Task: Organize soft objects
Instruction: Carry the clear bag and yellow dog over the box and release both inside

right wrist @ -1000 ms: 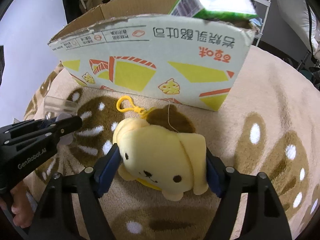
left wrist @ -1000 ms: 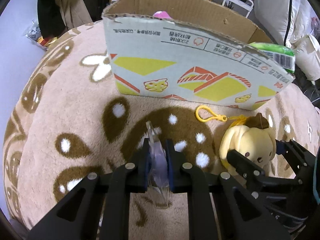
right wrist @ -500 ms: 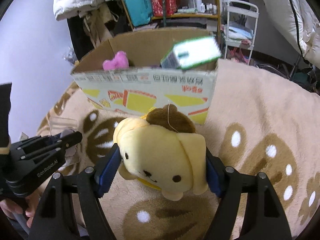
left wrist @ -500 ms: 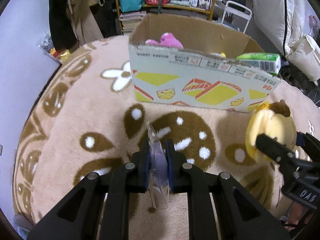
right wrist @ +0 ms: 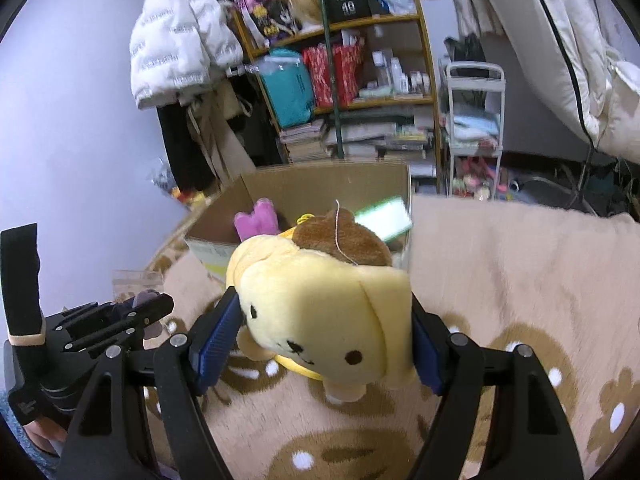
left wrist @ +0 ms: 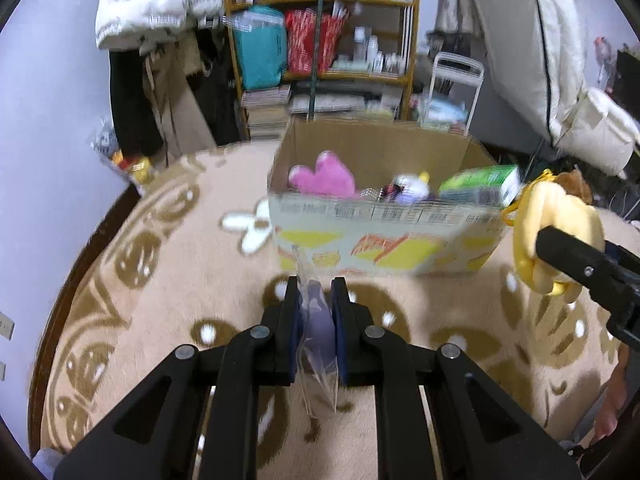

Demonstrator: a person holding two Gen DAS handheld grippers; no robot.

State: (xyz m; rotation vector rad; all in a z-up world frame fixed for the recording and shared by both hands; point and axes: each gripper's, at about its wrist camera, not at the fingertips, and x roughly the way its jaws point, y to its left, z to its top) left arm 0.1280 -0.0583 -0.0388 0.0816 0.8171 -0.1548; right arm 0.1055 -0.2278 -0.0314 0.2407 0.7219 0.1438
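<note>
My right gripper (right wrist: 326,320) is shut on a yellow dog plush (right wrist: 324,312) with a brown cap and holds it in the air in front of the cardboard box (right wrist: 320,182). The plush also shows at the right of the left wrist view (left wrist: 556,236). My left gripper (left wrist: 316,312) is shut on a clear plastic bag with a purple item inside (left wrist: 316,328), above the rug. The open box (left wrist: 384,236) holds a pink plush (left wrist: 324,178), a green packet (left wrist: 480,186) and small toys.
A beige rug with brown and white patterns (left wrist: 160,280) covers the floor. Behind the box stand a wooden shelf (left wrist: 320,40) with bags and books, hanging coats (left wrist: 152,20), a white trolley (right wrist: 474,120) and white bedding (right wrist: 560,40) at the right.
Both grippers have risen well above the rug with their loads. The yellow plush left the rug and is now held up near the box's rim. The box's inside has come into view.
</note>
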